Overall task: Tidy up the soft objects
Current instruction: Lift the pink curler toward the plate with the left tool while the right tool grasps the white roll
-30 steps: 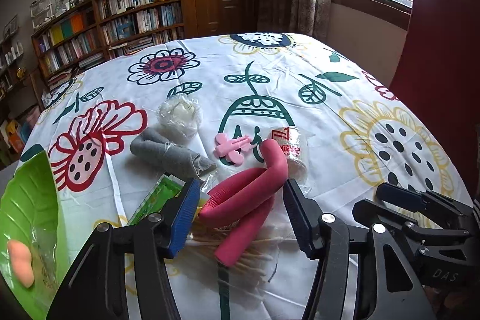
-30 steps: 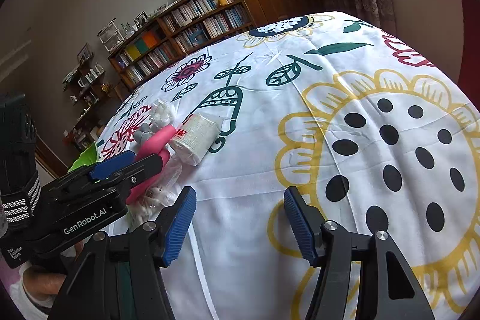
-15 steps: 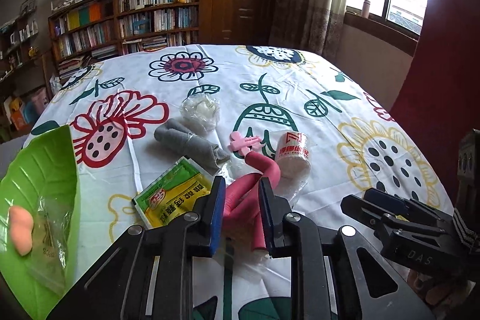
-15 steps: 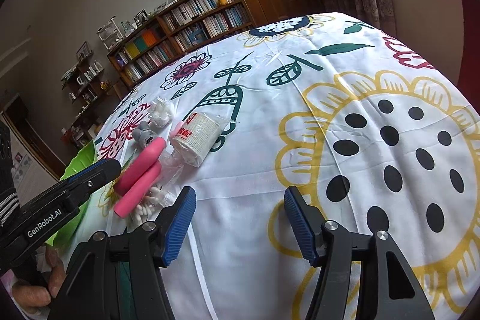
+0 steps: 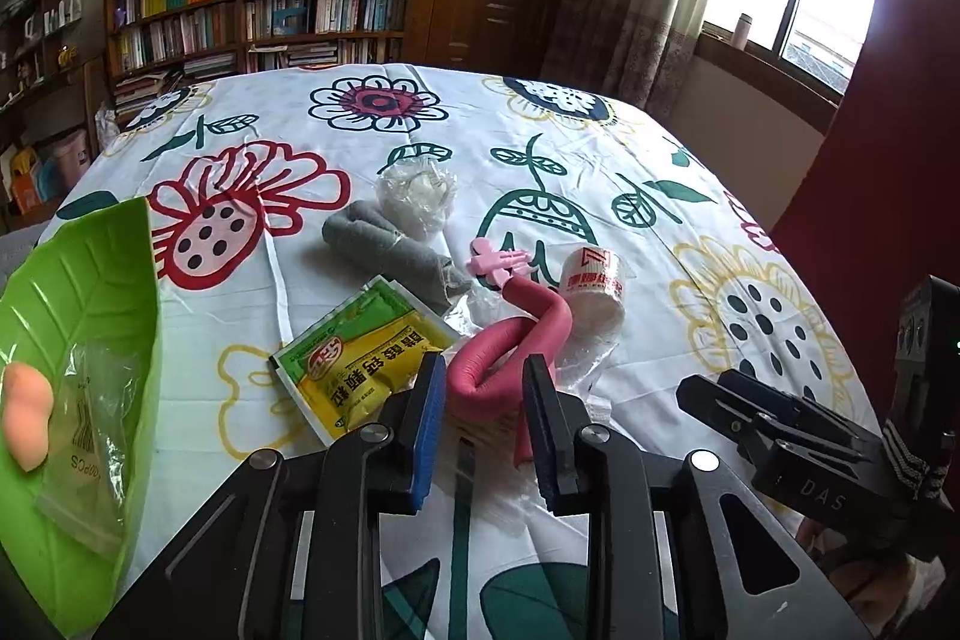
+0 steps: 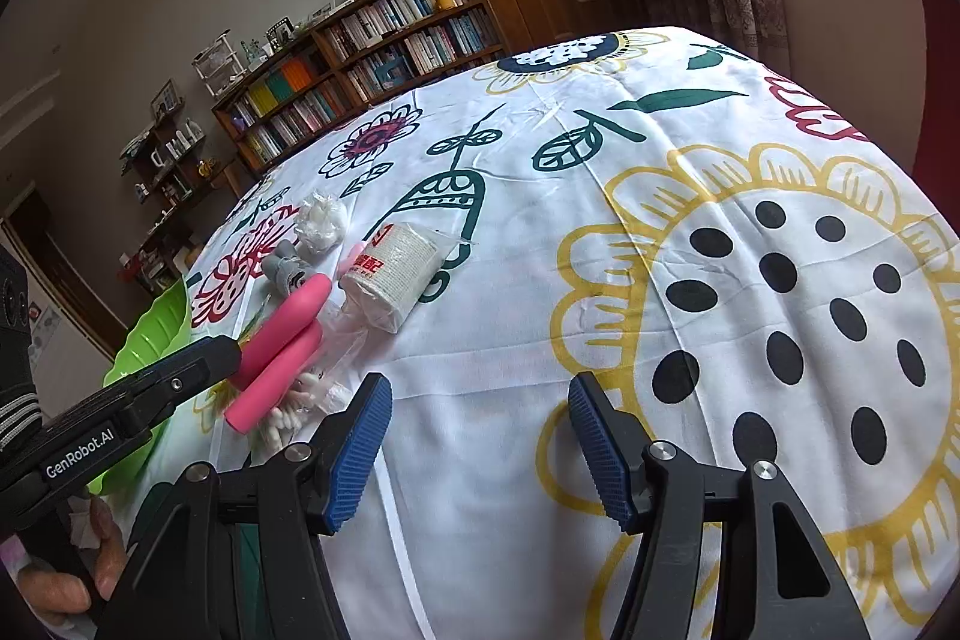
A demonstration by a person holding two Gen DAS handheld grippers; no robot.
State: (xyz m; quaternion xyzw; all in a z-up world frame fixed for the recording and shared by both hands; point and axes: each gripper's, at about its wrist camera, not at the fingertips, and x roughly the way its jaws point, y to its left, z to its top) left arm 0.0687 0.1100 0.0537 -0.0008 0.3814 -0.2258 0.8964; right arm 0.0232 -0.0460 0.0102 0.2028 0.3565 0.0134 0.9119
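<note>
A bent pink foam tube (image 5: 528, 322) lies over a clear bag of cotton swabs (image 6: 294, 406) on the flowered tablecloth. My left gripper (image 5: 485, 376) is shut on the tube's folded near end. Around the tube are a wrapped white bandage roll (image 5: 594, 292), a small pink toy (image 5: 498, 262), a grey rolled cloth (image 5: 390, 250), a clear bag of white wads (image 5: 417, 193) and a yellow-green sachet (image 5: 360, 358). My right gripper (image 6: 480, 400) is open over bare cloth to the right, holding nothing.
A green leaf-shaped tray (image 5: 90, 292) sits at the left table edge, holding a peach foam piece (image 5: 24, 418) and a clear zip bag (image 5: 90, 430). Bookshelves, a door and a window stand beyond the table. A hand (image 6: 60, 580) holds the left gripper.
My left gripper went from wide open around the pink tube to shut on it, and its view has drawn back and risen a little. The right gripper has stayed still and open.
</note>
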